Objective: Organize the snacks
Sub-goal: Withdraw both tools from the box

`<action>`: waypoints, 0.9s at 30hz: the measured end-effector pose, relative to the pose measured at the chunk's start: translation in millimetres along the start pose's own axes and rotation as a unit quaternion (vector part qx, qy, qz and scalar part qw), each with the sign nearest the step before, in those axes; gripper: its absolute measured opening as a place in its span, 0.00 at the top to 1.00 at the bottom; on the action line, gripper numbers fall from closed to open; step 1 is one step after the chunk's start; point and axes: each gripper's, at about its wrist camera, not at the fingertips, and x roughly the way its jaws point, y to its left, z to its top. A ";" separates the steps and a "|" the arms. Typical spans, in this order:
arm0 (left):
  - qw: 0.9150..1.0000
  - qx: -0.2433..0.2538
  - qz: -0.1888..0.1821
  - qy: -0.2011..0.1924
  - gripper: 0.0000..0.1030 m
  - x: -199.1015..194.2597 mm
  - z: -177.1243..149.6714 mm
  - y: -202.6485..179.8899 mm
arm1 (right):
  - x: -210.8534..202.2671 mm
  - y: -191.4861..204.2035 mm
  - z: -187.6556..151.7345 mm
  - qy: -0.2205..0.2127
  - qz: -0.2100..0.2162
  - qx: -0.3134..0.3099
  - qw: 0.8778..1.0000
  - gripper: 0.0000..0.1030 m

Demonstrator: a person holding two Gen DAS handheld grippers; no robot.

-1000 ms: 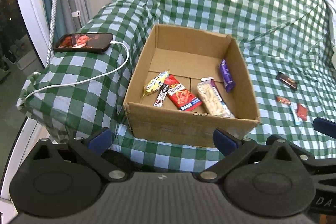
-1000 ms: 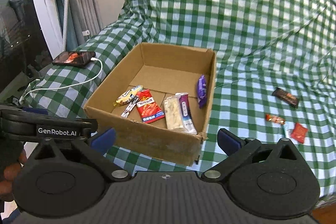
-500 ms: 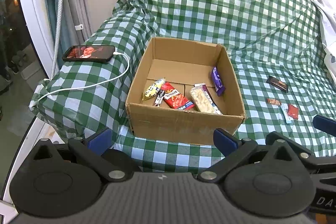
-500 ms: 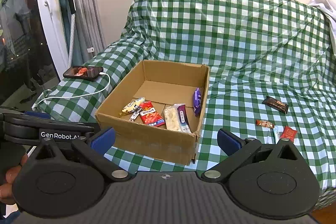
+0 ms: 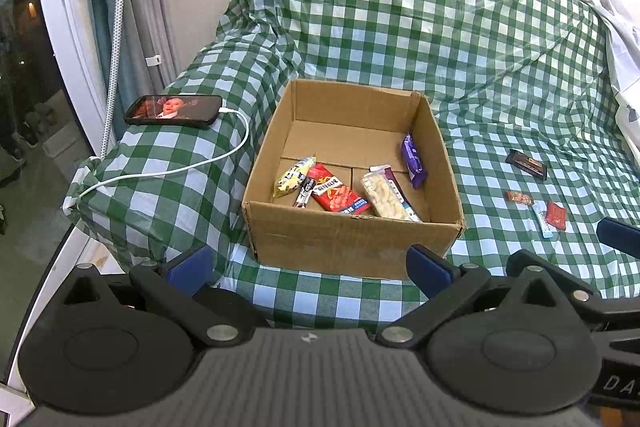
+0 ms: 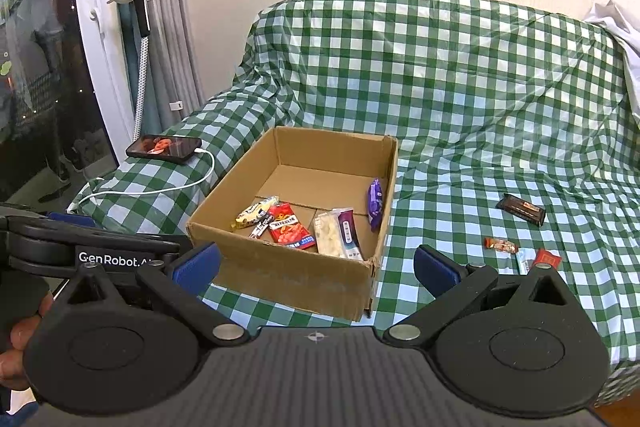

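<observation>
Both the left gripper (image 5: 306,265) and right gripper (image 6: 316,265) hold their jaws spread wide, gripping nothing. Ahead, the cardboard box (image 6: 280,267) on the checkered sofa (image 6: 460,67) holds several snacks; four more, including a dark bar (image 6: 521,209), lie right of it.

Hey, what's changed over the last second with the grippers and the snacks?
Both grippers pulled back and up from the cardboard box, so more sofa and wall show. The left gripper and right gripper stay open and empty. The snacks in the box and the four on the checkered cover haven't moved, nor has the phone.
</observation>
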 end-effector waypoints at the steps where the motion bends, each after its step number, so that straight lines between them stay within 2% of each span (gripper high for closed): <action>1: 1.000 0.001 0.000 0.001 0.00 -0.7 0.2 0.0 | -0.5 -0.2 -0.1 0.000 0.000 0.001 1.000 0.01; 12: 1.000 0.015 0.002 0.018 0.00 5.6 0.9 -4.2 | 0.2 -4.5 -0.4 0.008 0.002 0.011 1.000 0.01; 27: 0.998 0.044 0.011 0.048 0.00 30.0 2.5 -18.8 | 23.3 -20.7 -3.9 0.032 0.004 0.036 0.999 0.01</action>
